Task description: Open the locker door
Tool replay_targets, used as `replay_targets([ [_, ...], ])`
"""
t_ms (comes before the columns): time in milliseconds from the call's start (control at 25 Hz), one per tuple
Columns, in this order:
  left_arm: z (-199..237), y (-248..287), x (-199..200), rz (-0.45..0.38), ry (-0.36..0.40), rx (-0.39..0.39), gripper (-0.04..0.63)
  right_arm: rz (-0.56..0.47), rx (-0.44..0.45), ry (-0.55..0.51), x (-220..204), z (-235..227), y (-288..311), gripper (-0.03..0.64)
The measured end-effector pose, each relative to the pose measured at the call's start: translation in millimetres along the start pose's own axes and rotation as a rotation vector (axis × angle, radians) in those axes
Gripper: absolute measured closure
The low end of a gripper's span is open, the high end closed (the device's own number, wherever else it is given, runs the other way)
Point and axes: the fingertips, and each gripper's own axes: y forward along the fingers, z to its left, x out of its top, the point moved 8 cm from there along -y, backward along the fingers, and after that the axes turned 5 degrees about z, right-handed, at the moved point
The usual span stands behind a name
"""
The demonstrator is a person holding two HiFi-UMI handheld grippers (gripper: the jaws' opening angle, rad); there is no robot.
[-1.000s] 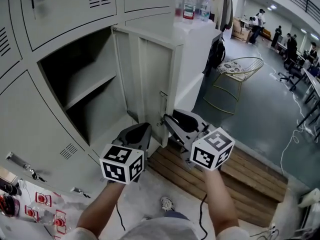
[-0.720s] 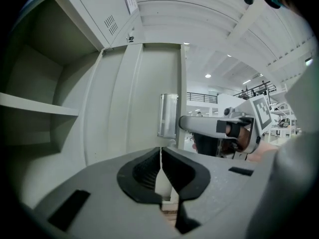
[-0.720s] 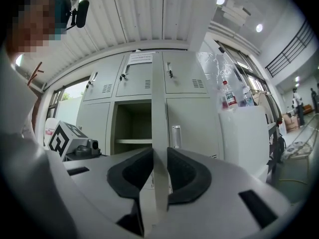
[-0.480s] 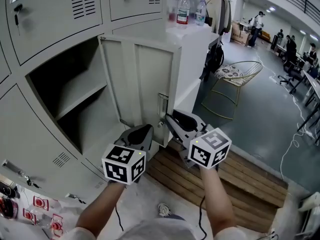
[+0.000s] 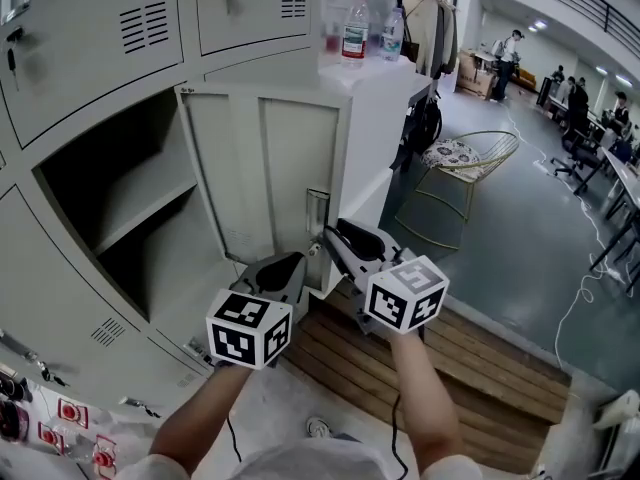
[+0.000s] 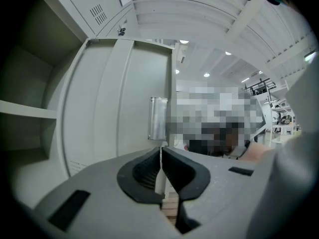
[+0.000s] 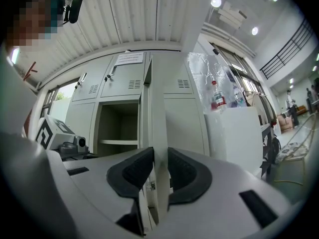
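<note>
The grey locker door [image 5: 265,173] stands swung out, with its inner face and latch plate [image 5: 316,210] toward me and the open compartment [image 5: 120,218] with a shelf to its left. My right gripper [image 5: 326,240] is shut on the door's free edge [image 7: 158,128] just below the latch, a pad on each side. My left gripper [image 5: 283,266] hangs shut and empty in front of the door's lower part. In the left gripper view its jaws [image 6: 161,153] meet, with the door [image 6: 104,108] and latch plate [image 6: 158,118] beyond them.
More lockers [image 5: 90,28] surround the open one. A white cabinet [image 5: 385,108] with two bottles [image 5: 355,30] stands right behind the door. A wooden pallet [image 5: 450,358] lies on the floor below, a wire chair [image 5: 465,163] to the right, and people work far back.
The door has swung further out, showing more of its inner face. Both grippers have moved along with it, the right one keeping its hold on the edge.
</note>
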Motion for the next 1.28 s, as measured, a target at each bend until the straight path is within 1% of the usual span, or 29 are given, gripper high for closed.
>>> replay_targets([
  [240, -4, 9, 0, 0.003, 0.002, -0.016, 0.589, -0.004, -0.069, -0.006, 0, -9, 4, 0.529],
  [640, 0, 3, -2, 0.002, -0.004, -0.006, 0.588, -0.013, -0.185, 0.004, 0, -11, 6, 0.534],
  [880, -1, -2, -1, -0.006, -0.005, -0.014, 0.588, -0.010, -0.192, -0.003, -2, -1, 2, 0.535],
  [1000, -4, -5, -2, -0.002, -0.005, -0.021, 0.589, -0.007, -0.183, 0.023, -8, 4, -2, 0.535],
  [1280, -11, -15, -6, -0.001, -0.007, -0.031, 0.589, -0.012, -0.177, 0.008, -4, 21, -11, 0.537],
])
